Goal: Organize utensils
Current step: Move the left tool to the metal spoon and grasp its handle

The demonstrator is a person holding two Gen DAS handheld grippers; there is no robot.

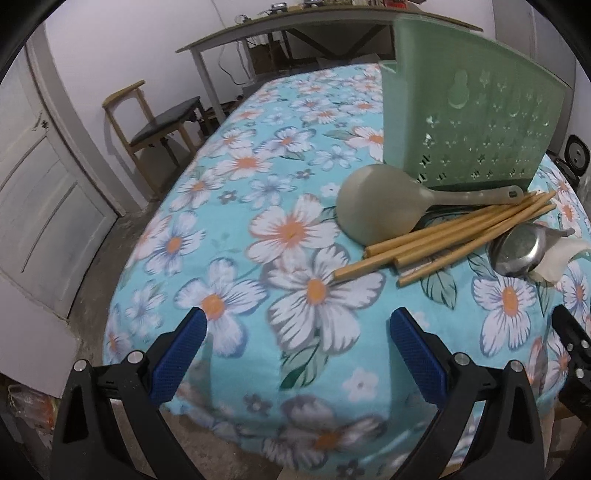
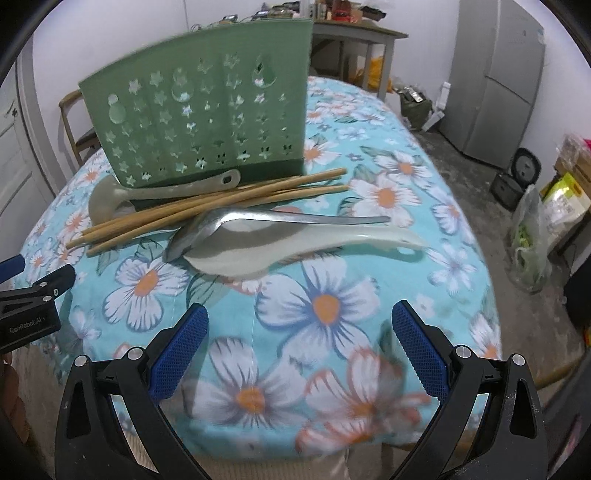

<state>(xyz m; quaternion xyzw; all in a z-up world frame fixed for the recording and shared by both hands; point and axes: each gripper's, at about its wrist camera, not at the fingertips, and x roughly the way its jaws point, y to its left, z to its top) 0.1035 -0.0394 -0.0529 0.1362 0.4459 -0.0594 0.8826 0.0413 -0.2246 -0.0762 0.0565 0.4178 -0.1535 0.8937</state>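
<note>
A green perforated utensil holder point(image 1: 472, 114) point(image 2: 199, 114) stands upright on the floral tablecloth point(image 1: 258, 229) point(image 2: 332, 306). In front of it lie a grey-beige rice paddle point(image 1: 376, 203) point(image 2: 173, 192), several bamboo chopsticks point(image 1: 450, 243) point(image 2: 207, 206), a steel spoon point(image 1: 517, 251) point(image 2: 266, 221) and a white rice paddle point(image 1: 557, 262) point(image 2: 295, 247), the spoon resting on it. My left gripper point(image 1: 297, 332) is open and empty, near the table's front edge, short of the chopsticks. My right gripper point(image 2: 299, 328) is open and empty, short of the white paddle. The left gripper also shows at the left edge of the right wrist view point(image 2: 40, 291).
A wooden chair point(image 1: 155, 125) and a white door point(image 1: 40, 199) stand to the left. A long side table point(image 1: 295, 33) is behind. A grey fridge point(image 2: 495, 85), a rice cooker point(image 2: 517, 177) and bags point(image 2: 532, 236) stand on the floor to the right.
</note>
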